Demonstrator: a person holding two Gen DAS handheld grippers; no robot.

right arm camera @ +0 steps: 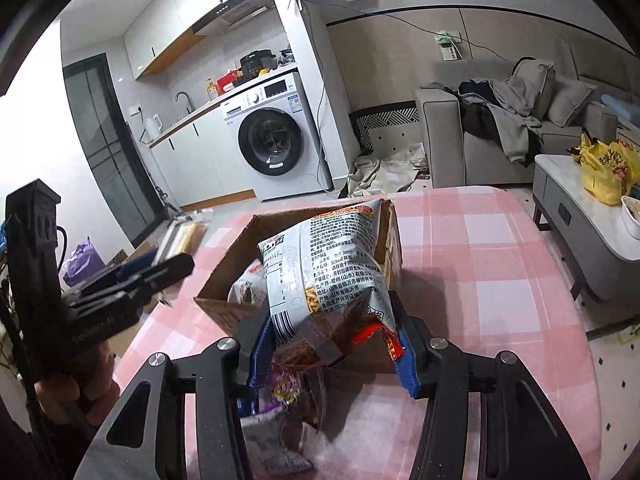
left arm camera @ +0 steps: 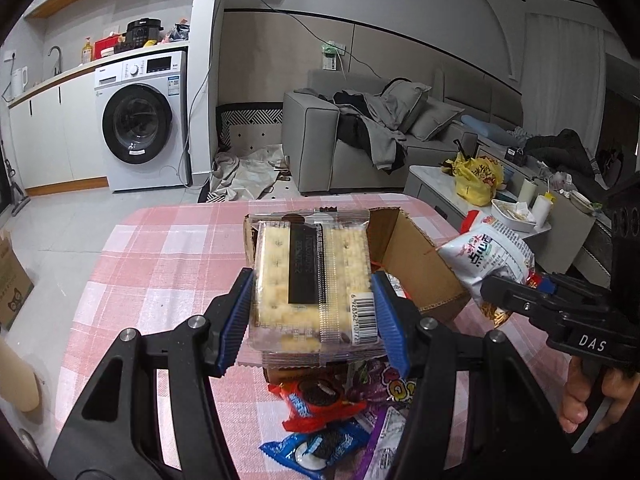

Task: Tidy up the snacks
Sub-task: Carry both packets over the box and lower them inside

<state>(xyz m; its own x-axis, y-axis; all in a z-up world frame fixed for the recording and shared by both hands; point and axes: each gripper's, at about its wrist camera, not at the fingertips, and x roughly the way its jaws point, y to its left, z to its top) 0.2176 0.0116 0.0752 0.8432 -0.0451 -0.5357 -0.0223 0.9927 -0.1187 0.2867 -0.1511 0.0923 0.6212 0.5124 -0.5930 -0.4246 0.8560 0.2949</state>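
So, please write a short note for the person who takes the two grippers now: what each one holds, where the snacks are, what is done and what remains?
Left gripper: shut on the cracker pack, held above the table.
Right gripper: shut on the silver snack bag, held over the cardboard box.
The box stands open on the pink checked table; at least one packet is already inside.
Left to do: put both held packs in the box, then the loose cookie packets lying on the table near you.
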